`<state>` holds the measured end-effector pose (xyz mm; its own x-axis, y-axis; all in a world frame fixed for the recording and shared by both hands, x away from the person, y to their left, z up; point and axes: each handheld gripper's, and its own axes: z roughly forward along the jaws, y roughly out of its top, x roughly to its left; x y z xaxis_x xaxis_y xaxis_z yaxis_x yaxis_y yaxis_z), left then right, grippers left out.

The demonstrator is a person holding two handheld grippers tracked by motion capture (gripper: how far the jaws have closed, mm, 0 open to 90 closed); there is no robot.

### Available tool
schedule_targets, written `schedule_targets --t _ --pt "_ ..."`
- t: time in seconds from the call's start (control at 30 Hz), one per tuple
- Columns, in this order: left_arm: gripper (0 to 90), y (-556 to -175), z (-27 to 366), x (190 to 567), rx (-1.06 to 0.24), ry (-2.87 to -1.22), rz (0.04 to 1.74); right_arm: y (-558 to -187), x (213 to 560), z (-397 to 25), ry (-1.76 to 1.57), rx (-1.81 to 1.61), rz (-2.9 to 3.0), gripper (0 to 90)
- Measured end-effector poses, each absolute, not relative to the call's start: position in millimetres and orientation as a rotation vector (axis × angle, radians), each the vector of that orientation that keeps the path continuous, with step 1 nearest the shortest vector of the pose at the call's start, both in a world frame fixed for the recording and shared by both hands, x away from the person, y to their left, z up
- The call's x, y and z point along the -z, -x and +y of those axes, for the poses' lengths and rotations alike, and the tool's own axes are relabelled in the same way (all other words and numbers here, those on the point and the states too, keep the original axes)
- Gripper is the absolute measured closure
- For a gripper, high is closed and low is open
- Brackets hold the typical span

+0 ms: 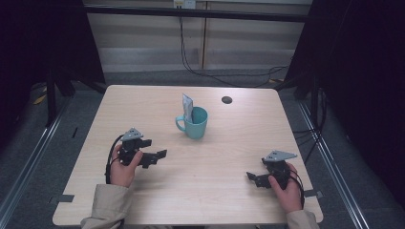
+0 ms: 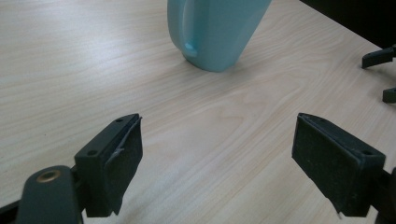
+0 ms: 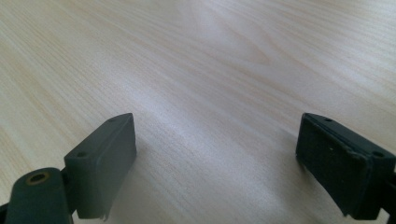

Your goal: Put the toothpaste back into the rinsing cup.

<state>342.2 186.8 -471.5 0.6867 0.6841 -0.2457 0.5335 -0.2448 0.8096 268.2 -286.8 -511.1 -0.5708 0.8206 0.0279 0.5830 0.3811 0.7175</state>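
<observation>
Looking down in the high view: light wooden table fills mid frame, teal mug just above centre, upright, handle toward the left of frame. A pale flat packet stands in the mug, leaning on the upper-left rim, sticking up above it. Small dark round hole in the tabletop up and right of the mug, apart from it. Left gripper at lower left, held by the left hand, beige sleeve at bottom edge; jaws point right toward centre, spread apart, nothing between. Right gripper at lower right in the right hand, jaws pointing left, apart too, empty. Both grippers well apart from the mug. Cables on the floor past the table's far edge.

Left gripper view: two black jaws low left and low right of frame, wide gap, bare wood between. Mug at top centre, cropped by the top edge, handle on its left side, standing on the table. Dark tips of the other gripper at the right edge.

Right gripper view: black jaws at lower left and lower right, wide apart, holding nothing; bare wood grain ahead.
</observation>
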Motion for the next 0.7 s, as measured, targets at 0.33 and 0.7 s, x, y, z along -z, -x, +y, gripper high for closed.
schedule_targets --t 0.33,0.7 --pt "16.3 -337 199 477 -0.206 -1.938 0.963 -269 511 -287 -1.220 -1.000 2.312 11.6" --pt "16.3 -332 214 484 -0.203 -1.939 0.987 -269 511 -287 -1.220 -1.001 2.312 11.6"
